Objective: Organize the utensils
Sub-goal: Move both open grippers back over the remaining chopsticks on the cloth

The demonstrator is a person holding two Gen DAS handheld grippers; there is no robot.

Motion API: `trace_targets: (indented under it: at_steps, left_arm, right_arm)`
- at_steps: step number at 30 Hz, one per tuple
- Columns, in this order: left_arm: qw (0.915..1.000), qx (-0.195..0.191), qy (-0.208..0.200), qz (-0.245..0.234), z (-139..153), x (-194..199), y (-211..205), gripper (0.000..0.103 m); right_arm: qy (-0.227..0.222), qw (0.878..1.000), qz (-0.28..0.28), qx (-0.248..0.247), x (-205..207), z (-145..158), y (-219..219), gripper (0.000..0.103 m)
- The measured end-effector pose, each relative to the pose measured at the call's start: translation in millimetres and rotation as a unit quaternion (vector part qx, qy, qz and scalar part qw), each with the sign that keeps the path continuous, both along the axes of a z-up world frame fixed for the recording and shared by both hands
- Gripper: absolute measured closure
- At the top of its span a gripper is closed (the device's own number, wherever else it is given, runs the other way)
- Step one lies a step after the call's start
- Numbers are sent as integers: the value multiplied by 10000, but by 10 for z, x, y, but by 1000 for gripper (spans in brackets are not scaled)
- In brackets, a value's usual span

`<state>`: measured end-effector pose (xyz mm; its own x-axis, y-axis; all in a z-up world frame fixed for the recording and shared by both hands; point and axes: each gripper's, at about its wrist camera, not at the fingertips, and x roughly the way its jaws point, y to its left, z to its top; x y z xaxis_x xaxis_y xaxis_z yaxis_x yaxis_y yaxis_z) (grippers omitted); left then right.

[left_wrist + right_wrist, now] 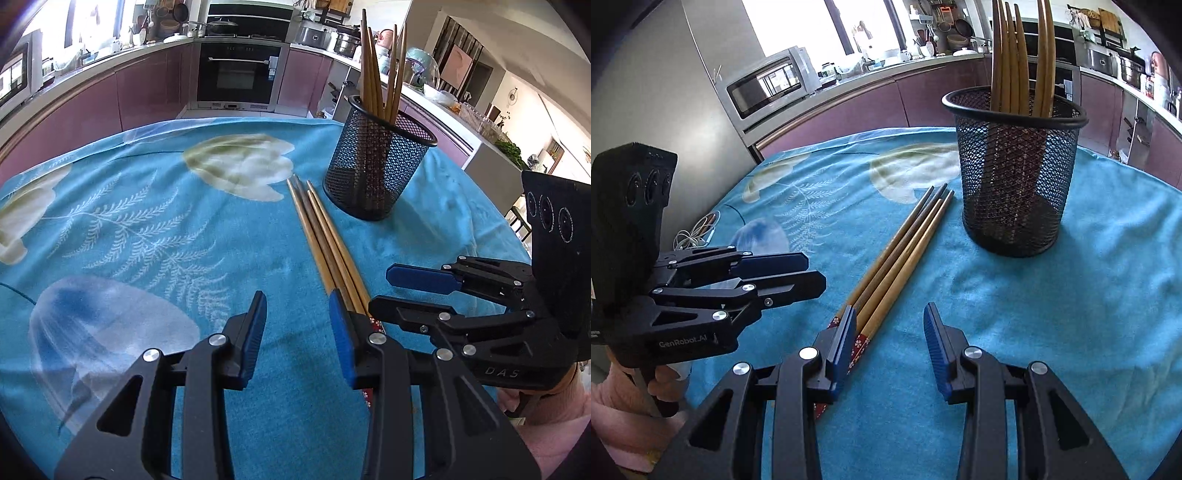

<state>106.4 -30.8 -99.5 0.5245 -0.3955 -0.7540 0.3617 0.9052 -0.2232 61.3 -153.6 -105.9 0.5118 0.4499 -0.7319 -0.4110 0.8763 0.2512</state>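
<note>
1. A bundle of loose chopsticks [325, 240] is lying flat on the surface [147, 229], which is wearing a blue cloth printed with pale flowers and fern leaves. There are three or four of them side by side, touching one another, with their thin tips pointing toward the far side of the surface and their red patterned ends lying nearest the cameras.

2. A black mesh holder [376, 162] is standing upright just beside the tips of the loose chopsticks, near them but apart. Several more chopsticks [380, 70] are standing inside it, thin ends up, leaning against its rim.

3. The left claw [298, 328] is hovering low over the cloth with its jaws parted and nothing gripped between them. Its right-hand blue pad [341, 339] is sitting right at the edge of the bundle, covering part of the red ends; whether it is touching them I cannot tell.

4. The right claw [891, 343] is likewise standing open and empty, jaws apart over bare cloth. Its left-hand pad [846, 343] is lying over the red ends of the loose chopsticks, which are running out beyond it toward the holder; contact is not clear.

5. The two claws are flanking the bundle from either side, each one showing in the other's view, well clear of the holder.

6. A hand [666, 384] in a pink sleeve [613, 398] is gripping the handle of the left claw's tool.
</note>
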Motion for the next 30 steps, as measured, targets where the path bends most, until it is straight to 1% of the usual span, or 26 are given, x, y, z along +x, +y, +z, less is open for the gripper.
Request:
trace_targets:
  at_steps: [2,8,10,22,30]
  left_arm:
    - [10000,-3,-14,12,8,1,10,69]
    - [10000,10,21,29,-19,29,15,69]
    - [10000,22,40,6,-26,42,-3,69]
    - [9992,272,13,-300,-88,81,-219,69]
    - [9982,507,13,-307,-131,114,-277,68]
  right_arm:
    - [-47,9999,-22,-148,-10,-15,32,66]
    - [-119,9994,-35,-325,-18,-24,75,67]
    - [-101,9994,-56,-340,-11,-27,63,69]
    - [-46,9989,-153,-442,-18,-18,24,69]
    - [-27,9992,-172,-368,-22,-22,-18,69]
